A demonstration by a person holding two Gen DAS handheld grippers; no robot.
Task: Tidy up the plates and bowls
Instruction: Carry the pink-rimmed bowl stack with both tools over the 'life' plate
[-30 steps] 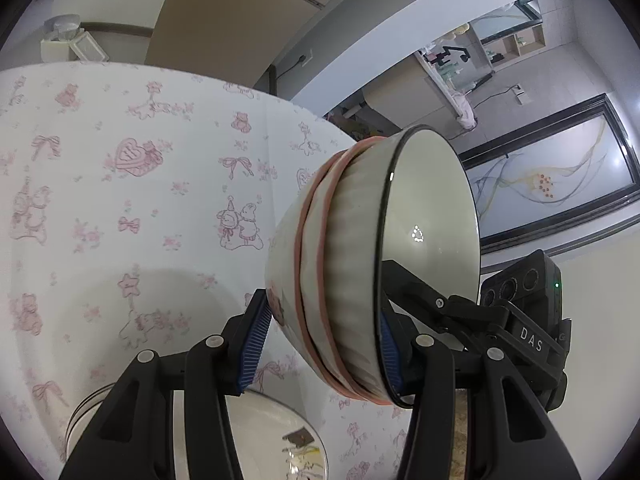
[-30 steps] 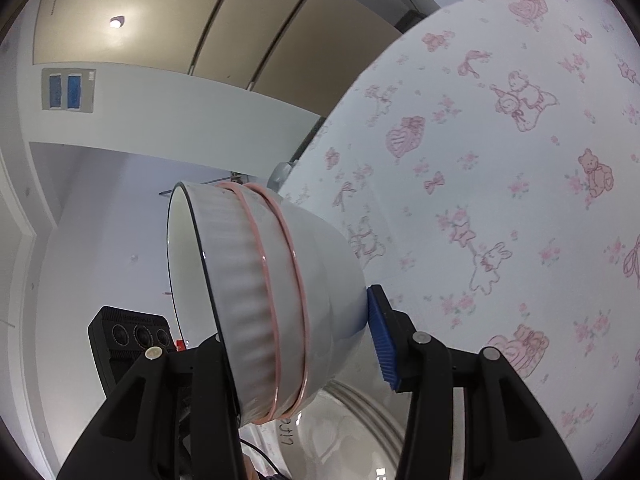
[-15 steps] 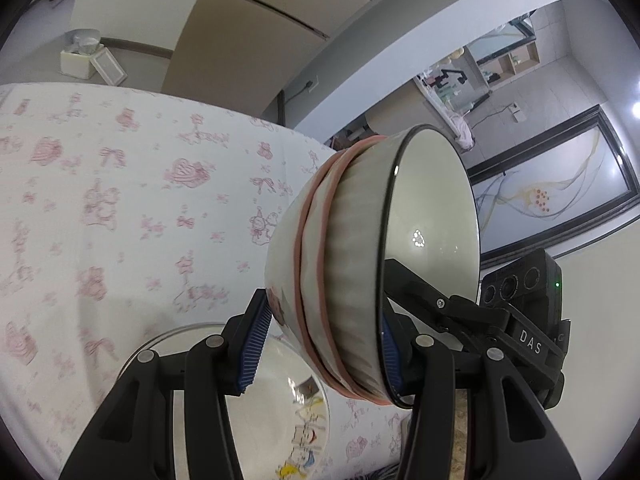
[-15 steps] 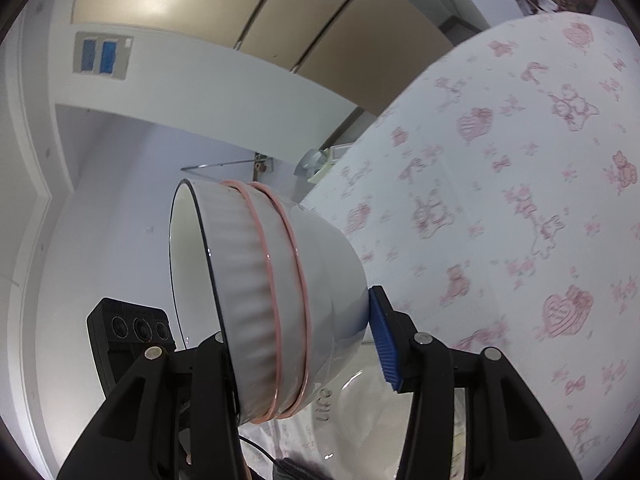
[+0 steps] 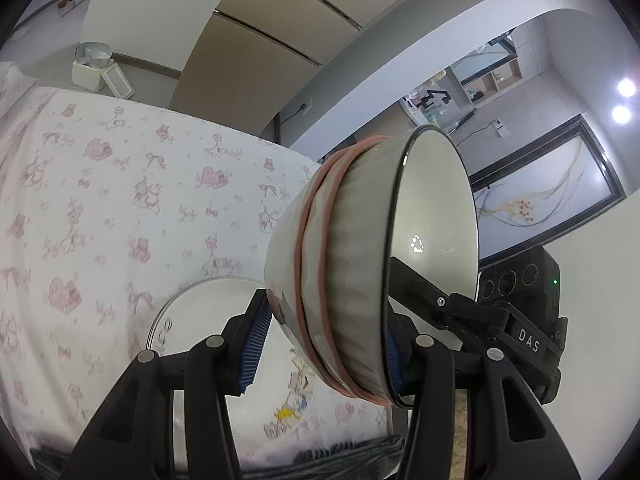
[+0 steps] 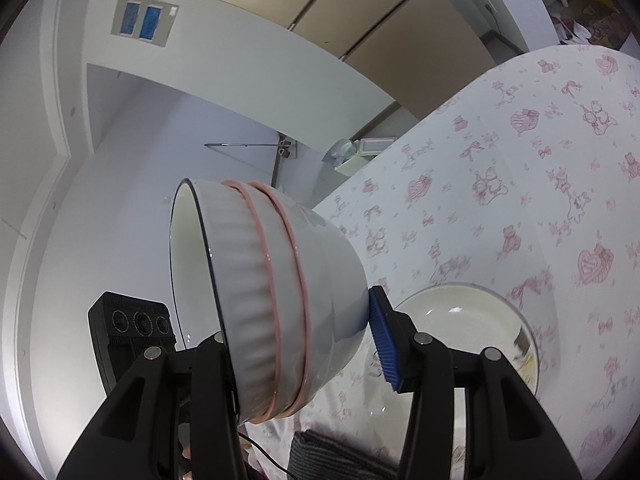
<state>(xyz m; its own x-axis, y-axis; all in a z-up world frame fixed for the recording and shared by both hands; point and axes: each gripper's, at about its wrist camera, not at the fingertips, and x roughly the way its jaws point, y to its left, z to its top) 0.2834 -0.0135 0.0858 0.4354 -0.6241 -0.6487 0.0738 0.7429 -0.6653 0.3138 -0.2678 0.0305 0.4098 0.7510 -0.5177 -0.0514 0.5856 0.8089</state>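
Bowl [image 5: 360, 256] stack is clamped from both sides: left gripper [image 5: 320, 344] pinches it near one edge, right gripper [image 6: 304, 340] near the opposite edge, each with one blue pad on the outer wall and the other finger inside the rim. Both are clenched on it; it reads as three nested bowls, two pink rims showing under the ribbed top one. Stack is tipped on its side, airborne, above and in front of the plate [image 5: 200, 312].

Step looks like a two-handed carry. To do it well: roll both wrists together to level the stack, keep equal squeeze so nested bowls don't slip, and lower as one unit.

Plate sits on the tablecloth [image 5: 100, 200], white with pink bear and heart print, covering the table beyond the plate. A white box [image 5: 94, 74] stands past the far table edge. Behind: beige cabinet doors [image 5: 248, 60], white arch, framed glass panel [image 5: 552, 196] on the far wall.
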